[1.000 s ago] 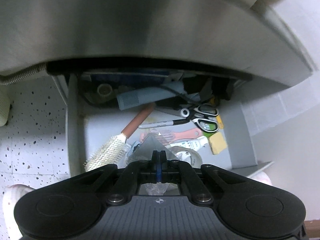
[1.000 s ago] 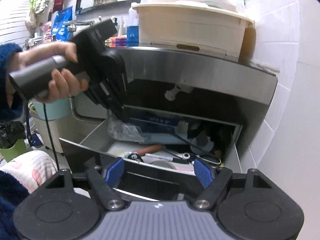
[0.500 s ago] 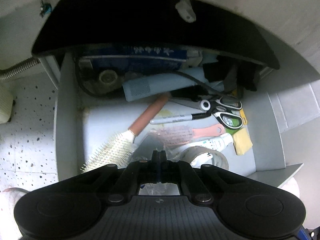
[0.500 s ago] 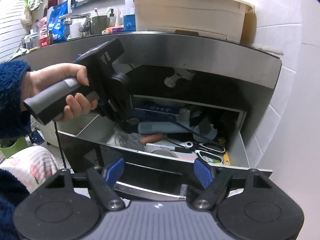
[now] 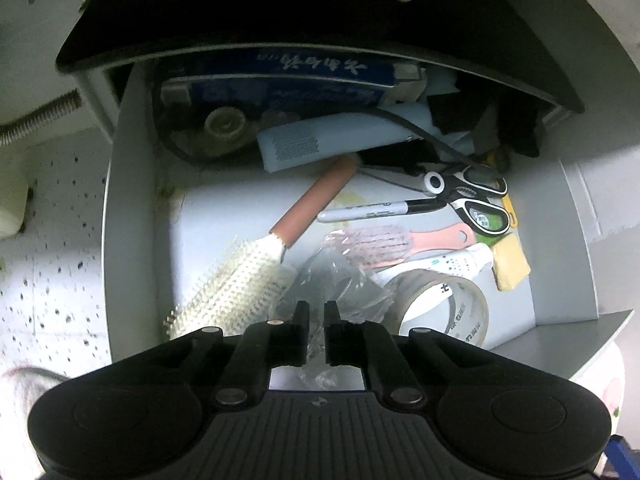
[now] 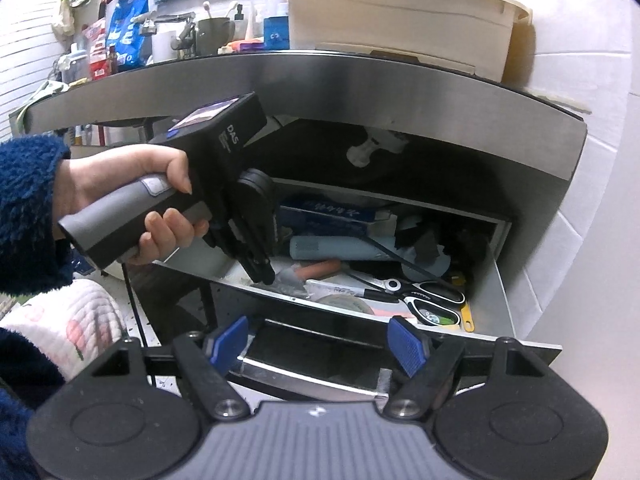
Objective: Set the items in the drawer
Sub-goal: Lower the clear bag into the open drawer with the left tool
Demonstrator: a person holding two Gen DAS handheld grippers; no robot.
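The grey drawer point(image 5: 132, 216) stands open under a steel counter, and it also shows in the right wrist view point(image 6: 502, 300). My left gripper point(image 5: 316, 312) hangs over its front part, jaws parted a little. A crumpled clear plastic bag point(image 5: 340, 280) lies in the drawer just beyond the fingertips, loose between them. In the right wrist view the left gripper point(image 6: 262, 274) points down into the drawer's left side. My right gripper point(image 6: 320, 344) is open and empty in front of the drawer front.
The drawer holds a round hairbrush point(image 5: 248, 276), a pink brush point(image 5: 400, 240), a tape roll point(image 5: 444, 308), scissors point(image 5: 476, 200), a marker point(image 5: 380, 212) and a blue box point(image 5: 288, 76). A cream tub point(image 6: 396, 12) stands on the counter. A tiled wall is at right.
My left gripper moved down into the drawer and its jaws parted, releasing the plastic bag. The right gripper stayed open and drew slightly closer to the drawer front.
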